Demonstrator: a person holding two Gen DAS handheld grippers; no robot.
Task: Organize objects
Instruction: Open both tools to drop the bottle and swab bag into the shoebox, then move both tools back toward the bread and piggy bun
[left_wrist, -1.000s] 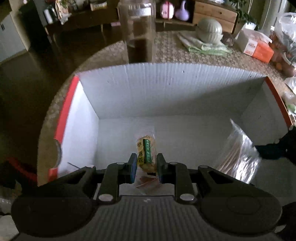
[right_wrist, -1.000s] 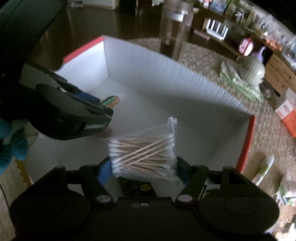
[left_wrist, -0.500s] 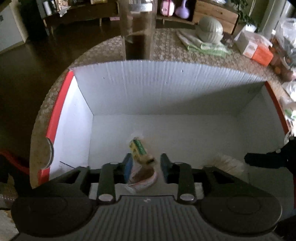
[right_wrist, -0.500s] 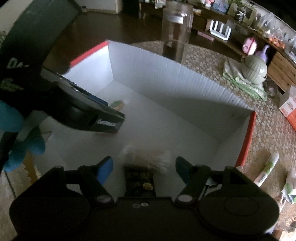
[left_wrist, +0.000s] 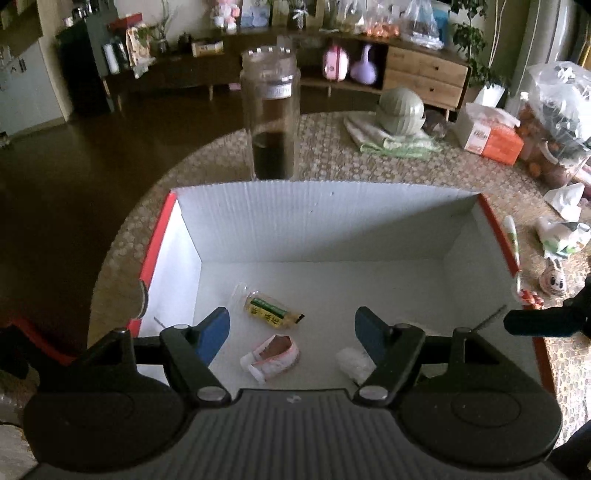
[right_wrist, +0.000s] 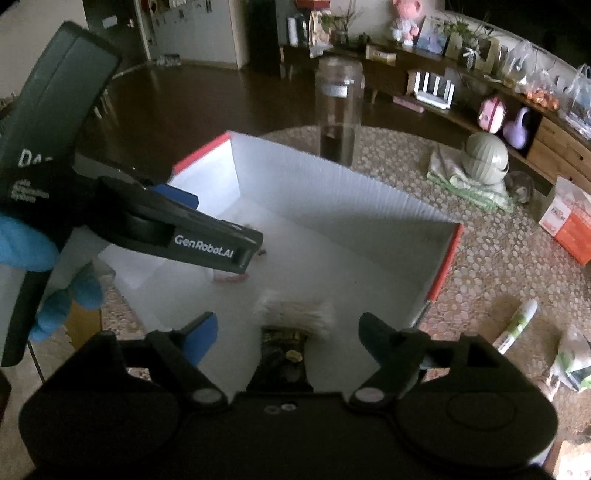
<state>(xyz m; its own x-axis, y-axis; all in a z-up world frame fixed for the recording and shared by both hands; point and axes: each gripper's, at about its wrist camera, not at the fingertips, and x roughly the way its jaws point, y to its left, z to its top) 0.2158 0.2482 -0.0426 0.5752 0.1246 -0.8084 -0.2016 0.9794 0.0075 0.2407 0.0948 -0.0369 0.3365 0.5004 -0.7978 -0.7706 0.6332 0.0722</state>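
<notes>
Left wrist view: the left gripper (left_wrist: 291, 328) is held over the white box (left_wrist: 325, 218), jaws spread wide, nothing between them. Down on the box floor a green-labelled snack packet (left_wrist: 271, 313) is seen lying flat, just beyond the blue left fingertip (left_wrist: 213, 332). Just nearer the camera a pink-and-white wrapper (left_wrist: 271, 355) is seen, apart from both fingertips. A crinkled clear bag (left_wrist: 352, 363) is glimpsed by the right fingertip, partly hidden behind it. Beyond the far wall of the box a tall glass jar (left_wrist: 271, 118) with dark contents is seen standing upright on the table (left_wrist: 369, 166). Further back on the table a grey-green ribbed pot (left_wrist: 400, 110) is seen resting on a folded cloth (left_wrist: 391, 142), and an orange-and-white carton (left_wrist: 489, 134) is placed to the right. A white tube (left_wrist: 511, 236) is seen lying just outside the red-edged right wall.

Over to the right wrist view: the right gripper (right_wrist: 288, 332) is also seen with jaws wide apart and nothing held. A bag of cotton swabs (right_wrist: 295, 314) is seen lying blurred on the box (right_wrist: 332, 188) floor between the fingertips, touching neither. A small dark packet (right_wrist: 282, 354) is seen just below it, close to the camera. The left gripper (right_wrist: 221, 247) is seen reaching in from the left, gripped by a blue-gloved hand (right_wrist: 44, 273). The jar (right_wrist: 338, 110) is seen behind the box, and the tube (right_wrist: 517, 321) lies on the table (right_wrist: 498, 266) to the right.
</notes>
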